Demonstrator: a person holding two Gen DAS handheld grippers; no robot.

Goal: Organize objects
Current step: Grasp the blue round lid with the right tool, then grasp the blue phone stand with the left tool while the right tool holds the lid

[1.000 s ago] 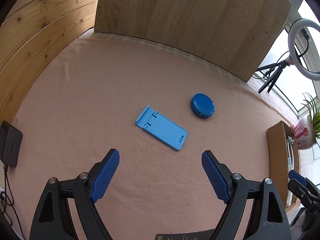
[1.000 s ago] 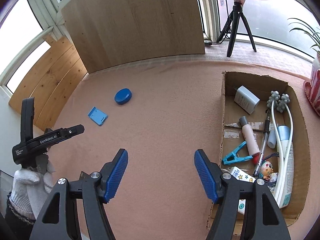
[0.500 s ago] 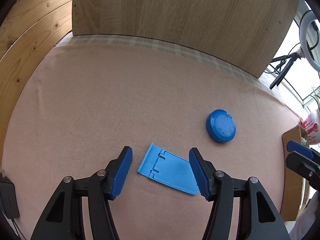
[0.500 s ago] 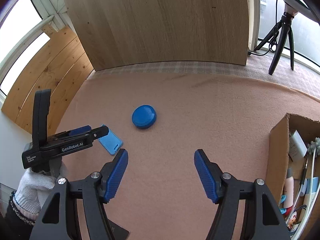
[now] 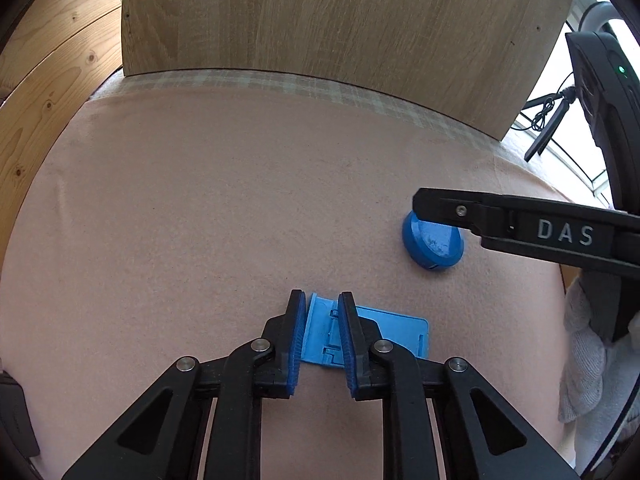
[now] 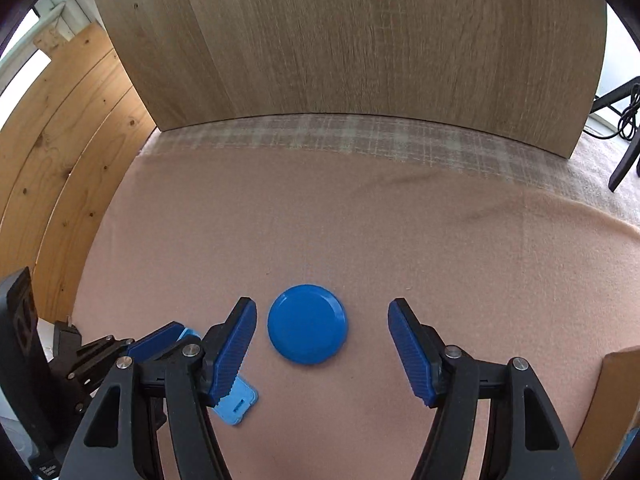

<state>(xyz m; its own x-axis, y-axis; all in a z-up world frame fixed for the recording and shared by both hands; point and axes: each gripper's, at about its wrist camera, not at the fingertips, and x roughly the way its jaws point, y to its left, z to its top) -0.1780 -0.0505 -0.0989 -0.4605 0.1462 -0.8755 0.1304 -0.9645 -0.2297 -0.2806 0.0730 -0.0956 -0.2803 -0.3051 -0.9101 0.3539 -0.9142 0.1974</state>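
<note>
Left gripper (image 5: 320, 336) just closed, fingers narrow on phone stand (image 5: 384, 334) | right gripper (image 6: 322, 346) moved in, fingers wide around round lid (image 6: 307, 323) | both pickups imminent.

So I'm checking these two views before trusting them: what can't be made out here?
- Left wrist view: the left tool covers part of the light blue stand; whether its pads press it is unclear.
- Left wrist view: the right tool's finger hides the far edge of the blue round lid.
- Right wrist view: the cardboard box is cut off by the frame edge; its contents are unseen.
</note>
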